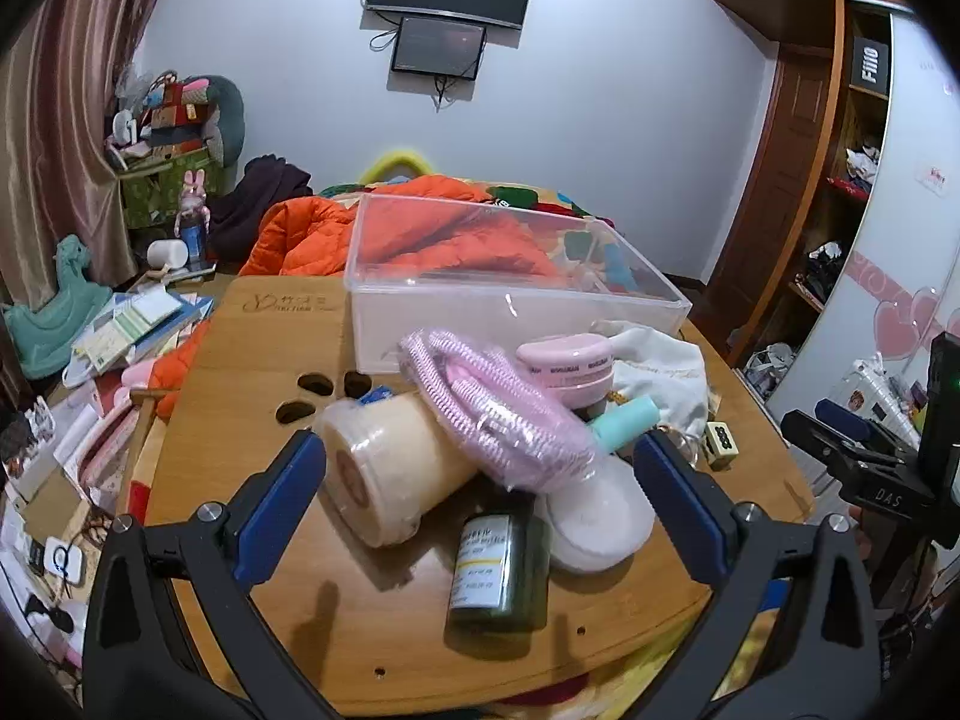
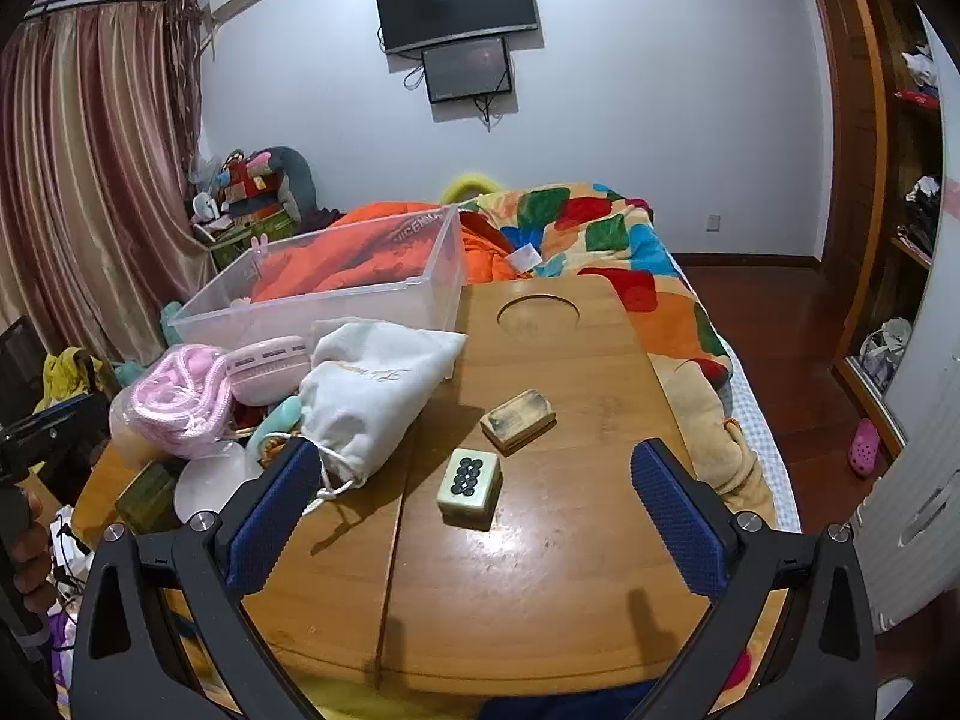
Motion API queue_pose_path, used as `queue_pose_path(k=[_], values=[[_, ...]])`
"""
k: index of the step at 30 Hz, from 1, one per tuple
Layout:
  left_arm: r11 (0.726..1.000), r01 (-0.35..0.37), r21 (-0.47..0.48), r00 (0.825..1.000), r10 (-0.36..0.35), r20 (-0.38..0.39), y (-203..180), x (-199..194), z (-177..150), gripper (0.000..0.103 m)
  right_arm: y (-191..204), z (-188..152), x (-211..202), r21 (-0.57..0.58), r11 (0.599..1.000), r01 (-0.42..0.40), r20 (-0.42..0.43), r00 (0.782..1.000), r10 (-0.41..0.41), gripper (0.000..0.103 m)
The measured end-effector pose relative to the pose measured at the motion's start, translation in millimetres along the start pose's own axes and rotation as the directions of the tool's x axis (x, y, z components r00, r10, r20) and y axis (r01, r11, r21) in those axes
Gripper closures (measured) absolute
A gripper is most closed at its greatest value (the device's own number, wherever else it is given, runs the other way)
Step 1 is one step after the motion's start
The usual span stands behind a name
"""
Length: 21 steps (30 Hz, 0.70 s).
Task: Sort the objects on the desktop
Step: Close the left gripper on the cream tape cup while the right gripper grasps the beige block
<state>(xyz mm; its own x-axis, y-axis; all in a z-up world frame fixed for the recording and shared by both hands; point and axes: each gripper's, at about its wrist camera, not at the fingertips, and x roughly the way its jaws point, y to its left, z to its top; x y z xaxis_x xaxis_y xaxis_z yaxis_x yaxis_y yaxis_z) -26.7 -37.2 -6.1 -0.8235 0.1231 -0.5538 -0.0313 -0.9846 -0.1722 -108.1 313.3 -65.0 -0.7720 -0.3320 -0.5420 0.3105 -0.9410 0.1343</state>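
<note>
A clear plastic bin (image 1: pixel 510 300) (image 2: pixel 336 294) stands at the back of the wooden lap table (image 1: pixel 264 348) (image 2: pixel 540 570). Before it lie a cream jar on its side (image 1: pixel 390 468), a pink mesh pouch (image 1: pixel 498 408) (image 2: pixel 180 402), a pink case (image 1: pixel 567 369) (image 2: pixel 267 366), a white cloth bag (image 1: pixel 660 372) (image 2: pixel 378 390), a teal tube (image 1: pixel 624 420), a white round pad (image 1: pixel 600 516) and a dark green bottle (image 1: pixel 501 576). My left gripper (image 1: pixel 480 480) is open above this pile. My right gripper (image 2: pixel 474 480) is open around a mahjong tile (image 2: pixel 469 480). A small wooden block (image 2: pixel 517 412) lies beyond it.
The table sits on a bed with an orange jacket (image 1: pixel 312 234) and a colourful blanket (image 2: pixel 600 228). A second mahjong tile (image 1: pixel 720 441) lies at the table's right side. Papers and toys (image 1: pixel 120 330) clutter the left. A wardrobe (image 1: pixel 840 180) stands at right.
</note>
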Motion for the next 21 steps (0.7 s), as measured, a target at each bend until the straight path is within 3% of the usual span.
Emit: queue_pose_path(k=[5,9,16,21], values=[[0.998,-0.034,0.046,0.999,0.034,-0.013,1.6,13.2,4.0,0.0,-1.6,5.4,10.7,-0.026,0.999,0.022,-0.026,0.999,-0.023,0.0],[0.998,-0.018,0.062,0.999,0.02,-0.028,19.5,8.6,-1.7,0.0,-5.9,5.4,16.4,-0.042,0.999,0.035,-0.048,0.998,-0.037,0.0],[0.997,-0.05,0.05,0.993,0.055,-0.106,46.5,16.6,-18.4,0.0,-11.1,7.2,33.4,-0.07,0.996,0.063,-0.077,0.995,-0.068,0.0],[1.0,-0.024,0.015,0.991,0.026,-0.133,51.8,33.1,-18.8,0.0,-11.8,11.1,48.1,-0.098,0.993,0.059,-0.091,0.994,-0.068,0.004]])
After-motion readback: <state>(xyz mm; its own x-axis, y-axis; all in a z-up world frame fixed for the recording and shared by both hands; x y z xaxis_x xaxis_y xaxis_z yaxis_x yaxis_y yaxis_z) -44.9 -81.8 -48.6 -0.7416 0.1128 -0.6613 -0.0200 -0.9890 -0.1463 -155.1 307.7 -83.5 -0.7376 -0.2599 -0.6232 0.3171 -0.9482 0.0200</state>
